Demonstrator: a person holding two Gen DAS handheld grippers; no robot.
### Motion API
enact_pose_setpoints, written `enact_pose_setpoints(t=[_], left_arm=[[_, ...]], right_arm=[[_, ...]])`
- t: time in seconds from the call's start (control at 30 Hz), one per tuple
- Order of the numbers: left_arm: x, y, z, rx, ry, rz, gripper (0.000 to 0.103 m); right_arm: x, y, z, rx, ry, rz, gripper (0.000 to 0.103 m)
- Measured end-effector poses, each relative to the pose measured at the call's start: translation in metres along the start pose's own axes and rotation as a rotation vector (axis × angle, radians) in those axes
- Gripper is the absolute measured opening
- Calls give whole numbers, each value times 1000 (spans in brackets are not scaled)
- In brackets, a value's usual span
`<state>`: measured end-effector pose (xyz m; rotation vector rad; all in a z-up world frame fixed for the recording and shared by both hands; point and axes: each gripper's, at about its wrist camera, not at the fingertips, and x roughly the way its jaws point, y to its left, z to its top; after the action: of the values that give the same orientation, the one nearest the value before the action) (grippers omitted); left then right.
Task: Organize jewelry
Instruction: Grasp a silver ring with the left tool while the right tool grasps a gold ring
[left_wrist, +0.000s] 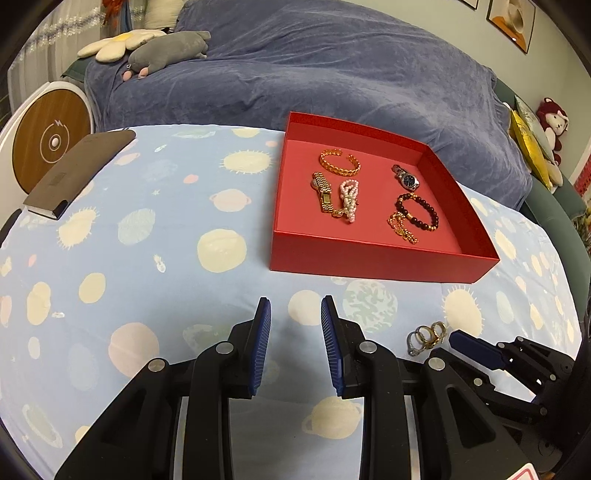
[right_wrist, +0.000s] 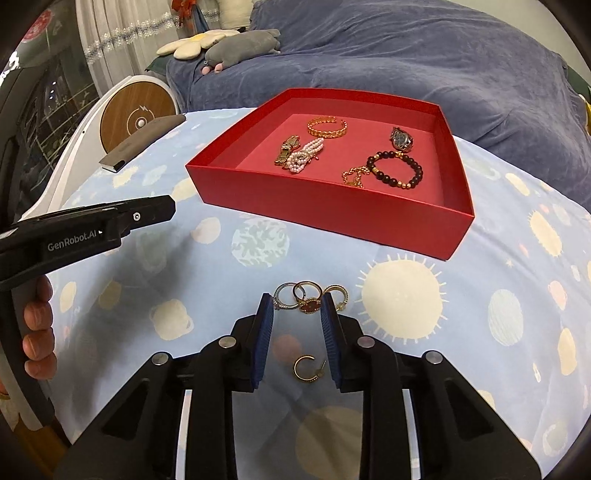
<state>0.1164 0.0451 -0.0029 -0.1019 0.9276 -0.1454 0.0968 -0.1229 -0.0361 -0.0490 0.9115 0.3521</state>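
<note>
2 hand-held grippers are hovering over a table draped in a pale blue cloth (left_wrist: 155, 258) printed with cream suns, ringed planets and pink dots. Sitting on that cloth, toward the far right, is a shallow red box (left_wrist: 369, 266) that is holding 6 pieces: a gold cuff bracelet (left_wrist: 339, 162), a gold watch (left_wrist: 322, 192) touching a pearl piece (left_wrist: 349, 201), a silver watch with a dark dial (left_wrist: 406, 178), a dark beaded bracelet (left_wrist: 421, 212) and a gold chain (left_wrist: 400, 227) lying against it. The left gripper (left_wrist: 295, 347) is hanging above bare cloth in front of the box, its blue pads standing apart with nothing between them. The right gripper (right_wrist: 297, 341) is also gaping, holding nothing, its tips reaching a cluster of 3 rings (right_wrist: 308, 295) lying on the cloth just short of the box, while a gold hoop earring (right_wrist: 308, 369) is lying on the cloth between its 2 fingers, closer to the camera. In the left wrist view those rings (left_wrist: 426, 338) are showing just beside the right gripper's blue tip. A dark notebook (left_wrist: 79, 173) is resting at the table's far left edge, beside a white device with a round wooden face (left_wrist: 51, 144). Behind the table a bed under a blue-grey blanket (left_wrist: 314, 74) is filling the room, with a grey plush toy (left_wrist: 166, 51) and a flower-shaped cushion (left_wrist: 118, 42) lying on it, a red plush toy (left_wrist: 552, 122) at the right, and framed pictures (left_wrist: 511, 22) hanging on the wall.
</note>
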Motion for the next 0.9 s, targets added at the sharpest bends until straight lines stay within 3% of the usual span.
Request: enact_pose_setpoints(t=[0.17,0.33,0.63,0.9], left_arm=[[3,9,-2,-8,9,-8,26],[5,9,-4,1,19,-23,26],[9,-9,-9,41,39,-63,26],[8,-37,-17,103,57,-135,26]], right_arm=[[11,-1,3,-9,11,-9,25],[16,-6,3,2,21,-13,17],[14,-12,0,22,30,-14,13],[-29,-41,4,115,-30,-26,13]])
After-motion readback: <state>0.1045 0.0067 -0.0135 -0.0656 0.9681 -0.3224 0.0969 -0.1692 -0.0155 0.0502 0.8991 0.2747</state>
